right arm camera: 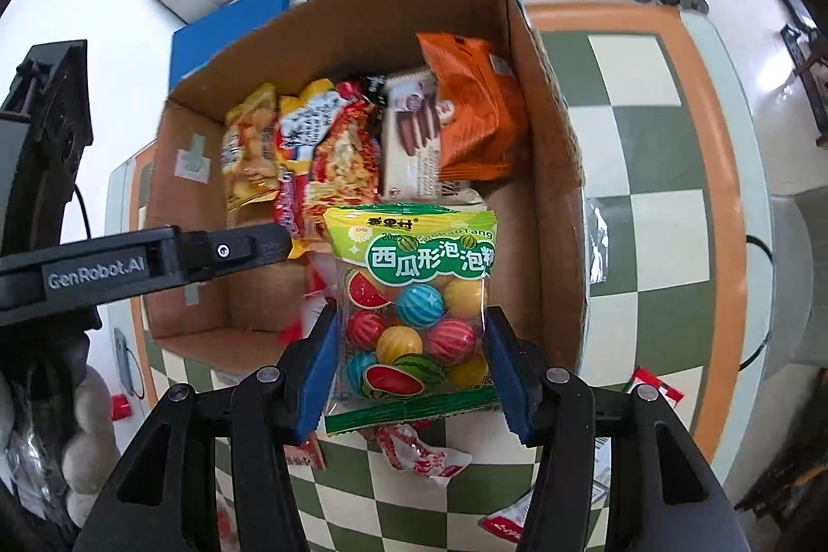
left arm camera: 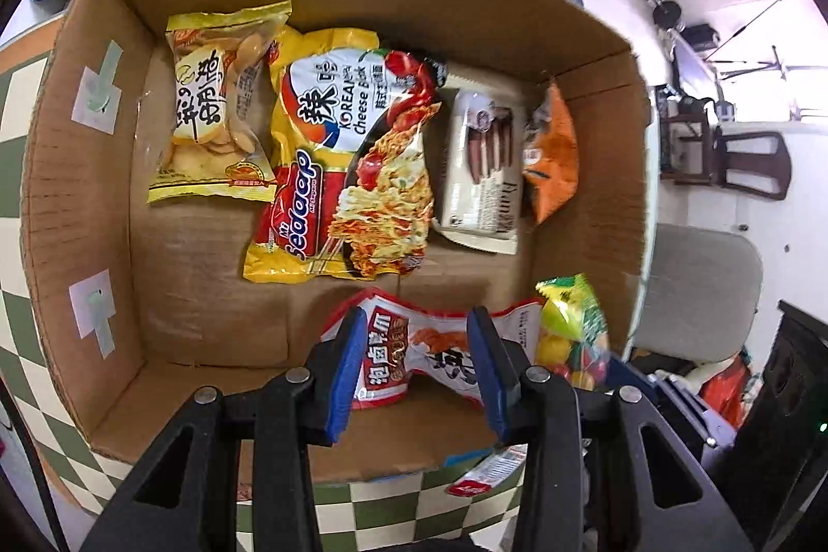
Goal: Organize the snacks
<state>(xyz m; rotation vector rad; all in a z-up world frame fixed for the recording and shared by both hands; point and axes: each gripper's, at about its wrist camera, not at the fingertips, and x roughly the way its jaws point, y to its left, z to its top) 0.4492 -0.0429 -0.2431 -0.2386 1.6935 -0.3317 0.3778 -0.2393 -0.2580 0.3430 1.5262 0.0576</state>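
An open cardboard box (left arm camera: 77, 169) holds a yellow biscuit bag (left arm camera: 217, 112), a yellow noodle pack (left arm camera: 352, 169), a white wafer pack (left arm camera: 481, 169) and an orange pack (left arm camera: 553, 153) in a row. Over the box's near part my left gripper (left arm camera: 416, 337) is shut on a crumpled red and white packet (left arm camera: 440, 350). Just to its right hangs a clear bag of coloured gumballs (left arm camera: 569, 329). In the right wrist view my right gripper (right arm camera: 411, 319) is shut on that gumball bag (right arm camera: 414, 293), above the near wall of the box (right arm camera: 548, 169). The left gripper's black body (right arm camera: 155, 265) reaches in from the left.
The box stands on a green and cream chequered table (right arm camera: 647, 138) with an orange border. Small red and white packets (right arm camera: 429, 453) lie loose near the table's front edge, and a clear wrapper (right arm camera: 595, 236) lies right of the box. A blue pad (right arm camera: 227, 29) lies behind the box.
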